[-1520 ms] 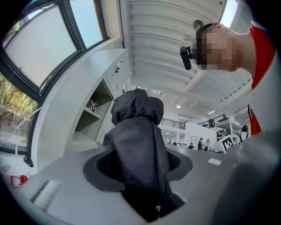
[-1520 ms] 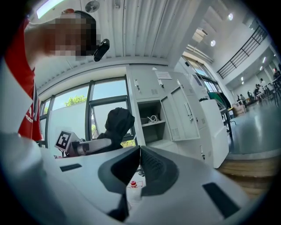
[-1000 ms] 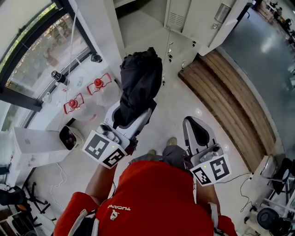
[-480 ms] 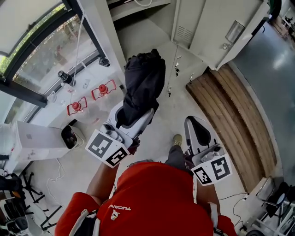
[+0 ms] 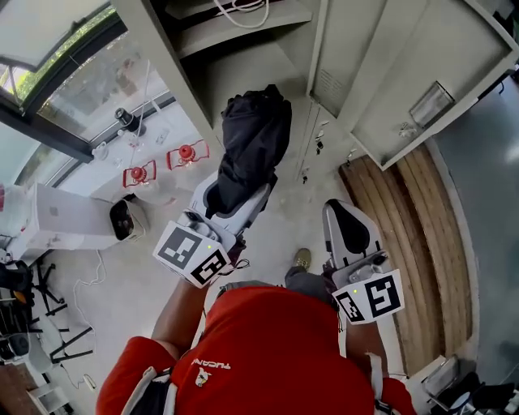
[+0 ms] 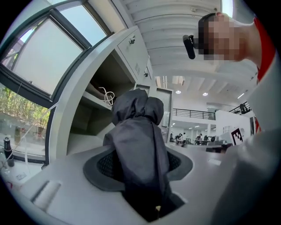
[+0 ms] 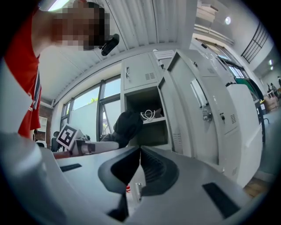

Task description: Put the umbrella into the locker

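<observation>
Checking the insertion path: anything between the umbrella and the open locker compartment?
Nothing: in the left gripper view the stretch from the umbrella to the open locker compartment is bare. A white cable lies on the shelf above.

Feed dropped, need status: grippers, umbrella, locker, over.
Left gripper shut on umbrella, short of locker. Right gripper shut, empty. Door open; white cable on upper shelf.

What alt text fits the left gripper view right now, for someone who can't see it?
The left gripper clamps a black folded umbrella, its bunched end pointing toward an open grey locker ahead. A coiled white cable lies on the locker's upper shelf, and a large window is at the left.
</observation>
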